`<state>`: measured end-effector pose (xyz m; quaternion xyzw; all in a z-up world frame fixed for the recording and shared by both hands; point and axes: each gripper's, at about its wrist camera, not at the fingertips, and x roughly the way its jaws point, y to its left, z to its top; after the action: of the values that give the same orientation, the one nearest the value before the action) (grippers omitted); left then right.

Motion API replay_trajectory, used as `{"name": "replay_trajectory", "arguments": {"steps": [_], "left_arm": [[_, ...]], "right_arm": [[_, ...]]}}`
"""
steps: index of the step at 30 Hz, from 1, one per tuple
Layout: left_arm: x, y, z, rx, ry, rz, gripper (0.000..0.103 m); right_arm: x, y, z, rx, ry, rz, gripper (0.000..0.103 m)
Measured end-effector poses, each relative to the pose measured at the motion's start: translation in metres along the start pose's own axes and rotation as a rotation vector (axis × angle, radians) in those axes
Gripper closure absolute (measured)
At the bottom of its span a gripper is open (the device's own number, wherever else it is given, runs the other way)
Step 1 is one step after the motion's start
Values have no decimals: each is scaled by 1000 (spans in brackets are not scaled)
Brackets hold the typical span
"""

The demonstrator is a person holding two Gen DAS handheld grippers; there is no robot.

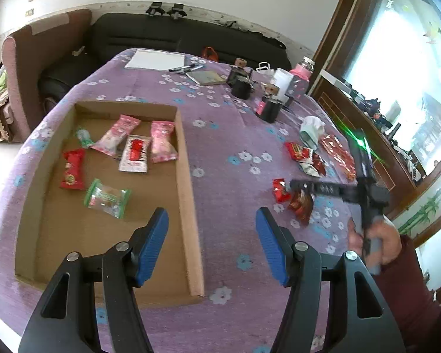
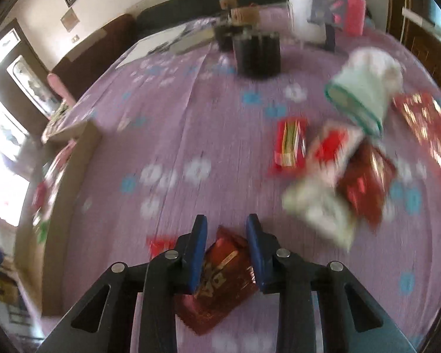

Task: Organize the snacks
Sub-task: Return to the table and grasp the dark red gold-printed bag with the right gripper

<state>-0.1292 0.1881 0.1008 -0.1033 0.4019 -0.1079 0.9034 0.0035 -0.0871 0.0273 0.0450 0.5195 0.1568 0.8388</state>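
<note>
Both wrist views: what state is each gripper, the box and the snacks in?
left gripper: open, empty, over the box edge.
right gripper: fingers astride a dark red snack packet; grip unclear.
cardboard box: open-topped, holding seven snacks.
loose snacks: on the tablecloth outside the box.

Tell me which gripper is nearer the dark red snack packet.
Right. The right gripper straddles the dark red snack packet, its fingers on either side of it. The left gripper hangs open over the cardboard tray's right edge, well apart from the packet.
</note>
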Motion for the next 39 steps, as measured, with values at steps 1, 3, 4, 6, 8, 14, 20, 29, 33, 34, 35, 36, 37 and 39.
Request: {"name": "replay_trajectory", "arguments": {"steps": [1,3,4,6,8,14,20,29,33,34,35,36,37,39], "left_arm": [[1,-3,-1,4,1,-5,42],[1,-12,-4,17,3,-15,42],[2,-15,-5,24,5,-17,42],[2,-24,-10,39,8,-24,42],[4,-29,-14,48,11,-23,42],[14,-36,-22,47,29,-19,42],[15,-43,-26,45,36,-13,42],[20,-45,-27,41,51,9,42],[28,-55,-24,65,62,13,42],[31,-57,-23,69,69,13,42],[35,-60,-22,71,77,12,42],[41,-64,-21,73,89,10,42],[45,-67,-20,74,96,9,42],[56,-75,-15,81,109,8,42]], "right_arm": [[-6,-2,-7,-6,-1,12,73],[-22,-11,-18,12,-53,35,73],[-32,-15,-22,20,-93,31,73],[-49,-25,-31,35,-150,15,67],[-61,-33,-42,57,-171,29,61],[-58,-32,-61,94,-104,98,57],[-35,-15,-56,135,-92,81,47],[-17,23,-50,3,-127,-100,49],[-25,14,-54,-22,-128,-116,66],[-26,9,-52,-19,-132,-129,67],[-29,-1,-50,-6,-148,-165,67],[-30,-9,-48,6,-161,-193,67],[-31,-17,-47,19,-174,-220,67],[-34,-31,-46,44,-205,-258,67]]}}
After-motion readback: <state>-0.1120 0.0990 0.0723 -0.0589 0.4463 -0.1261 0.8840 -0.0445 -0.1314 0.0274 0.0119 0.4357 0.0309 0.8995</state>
